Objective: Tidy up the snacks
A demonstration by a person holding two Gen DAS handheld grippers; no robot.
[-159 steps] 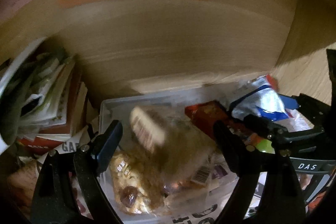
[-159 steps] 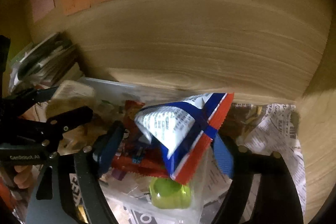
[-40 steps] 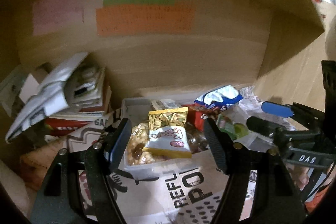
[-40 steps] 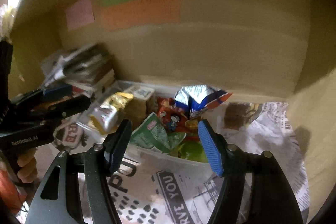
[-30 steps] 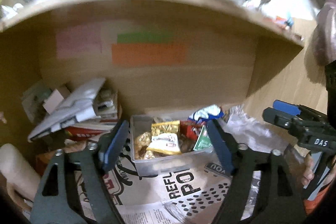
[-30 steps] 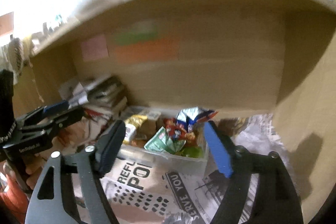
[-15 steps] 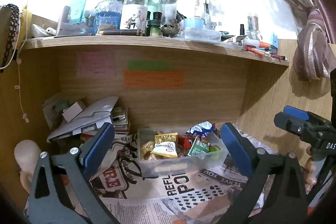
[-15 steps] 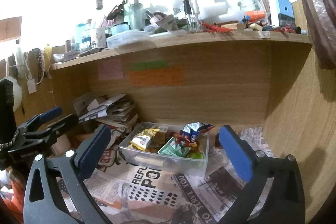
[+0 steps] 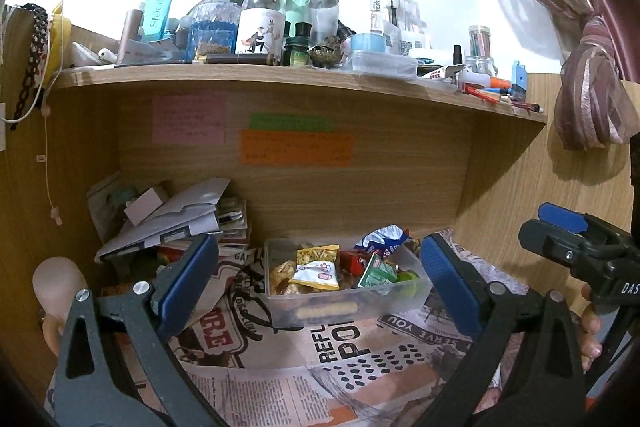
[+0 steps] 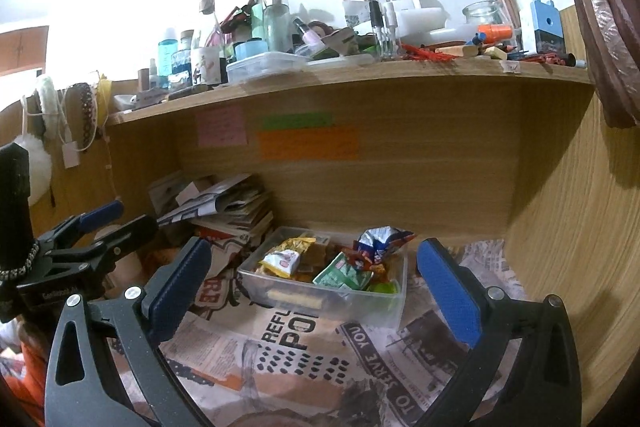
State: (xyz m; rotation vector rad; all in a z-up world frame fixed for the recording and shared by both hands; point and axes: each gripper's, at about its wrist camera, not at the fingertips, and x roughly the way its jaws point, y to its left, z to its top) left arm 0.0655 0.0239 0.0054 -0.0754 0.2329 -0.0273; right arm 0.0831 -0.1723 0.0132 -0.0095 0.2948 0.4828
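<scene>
We see a clear smooth plastic tub of glossy foil snack packets on matt printed newspaper, inside a matt wood-grain shelf recess; glass bottles gleam above.

Clear plastic bin rests on the newspaper-lined shelf, near its back edge. Contents: yellow-white snack packet at left, green packet tilted centre-right, blue-white crumpled bag at the back-right corner.

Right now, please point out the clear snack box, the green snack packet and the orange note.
clear snack box (image 9: 340, 309): left wrist view, front wall.
green snack packet (image 10: 344, 273): right wrist view, middle of its face.
orange note (image 9: 296, 147): left wrist view, centre of the paper.
</scene>
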